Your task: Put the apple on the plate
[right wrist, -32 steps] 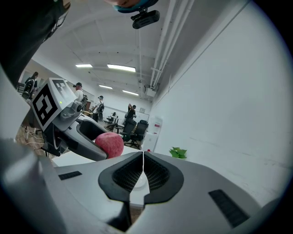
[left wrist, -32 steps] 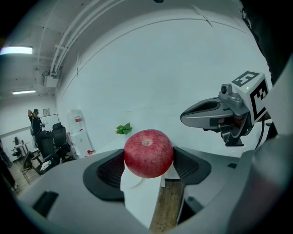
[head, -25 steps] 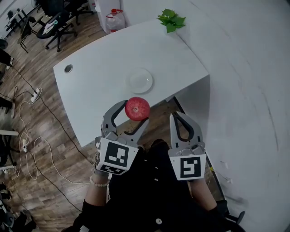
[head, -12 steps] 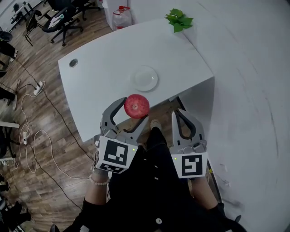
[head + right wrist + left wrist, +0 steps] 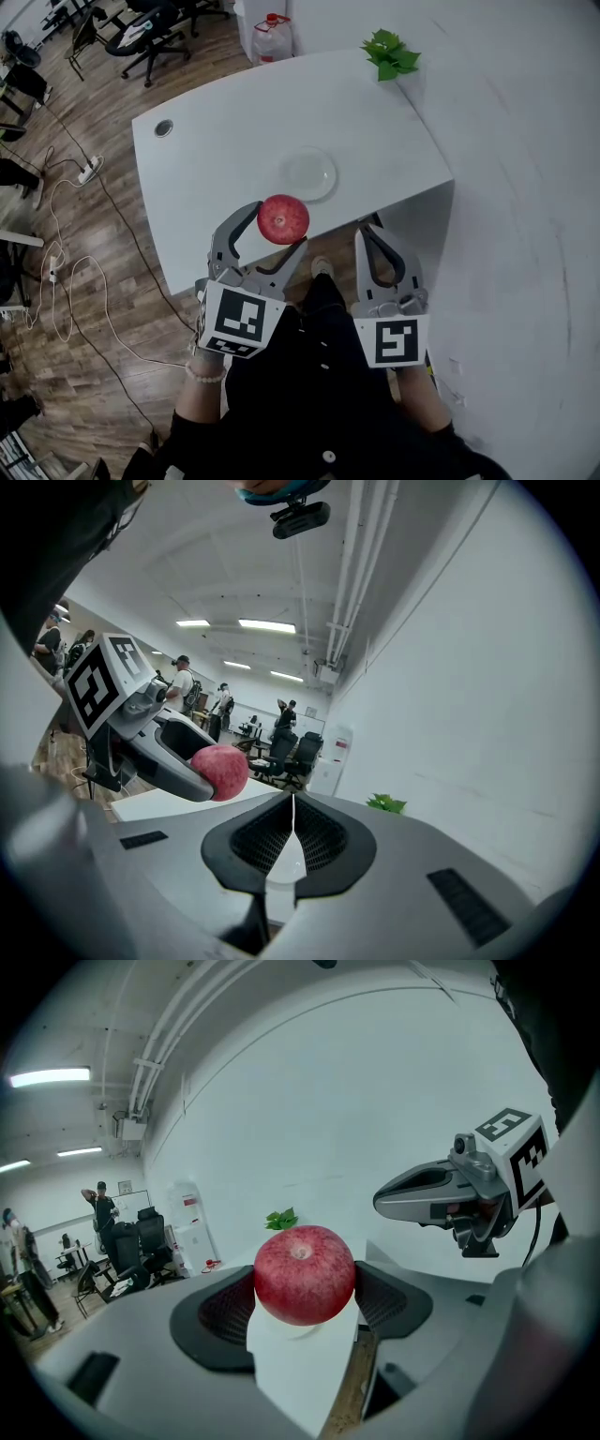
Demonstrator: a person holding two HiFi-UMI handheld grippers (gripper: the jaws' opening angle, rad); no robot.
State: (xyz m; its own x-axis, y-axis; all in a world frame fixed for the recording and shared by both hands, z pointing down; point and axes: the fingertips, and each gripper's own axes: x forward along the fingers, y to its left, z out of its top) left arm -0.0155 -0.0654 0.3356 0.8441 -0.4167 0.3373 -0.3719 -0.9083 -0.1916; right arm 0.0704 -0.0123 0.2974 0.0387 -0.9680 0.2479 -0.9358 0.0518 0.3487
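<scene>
Our left gripper is clenched on the apple, which sits just below the centre of the head view, raised in the air and not yet resting on anything. From the left gripper view we see the red fruit pinched between the two dark ribbed pads, one on each side at its widest part, with its stem dimple turned toward the camera. Our right gripper, at lower right of the head view, carries nothing; its own view shows the jaws pressed together with only a thin seam between them. Just above the apple in the head view lies the plate, pale, shallow and bare, near the closer right part of the white table. A small leafy plant stands at the table's far corner, upper right of the frame, well apart from the plate. We judge the apple to be firm, fairly weighty for its size, and smooth-skinned, so it could slide or roll if squeezed off-centre; the present hold across its middle looks sound. Being round, it may roll once let go, so we would lower it until it touches the plate's centre before easing the jaws apart. The plate itself looks thin and breakable, which calls for a gentle set-down.
</scene>
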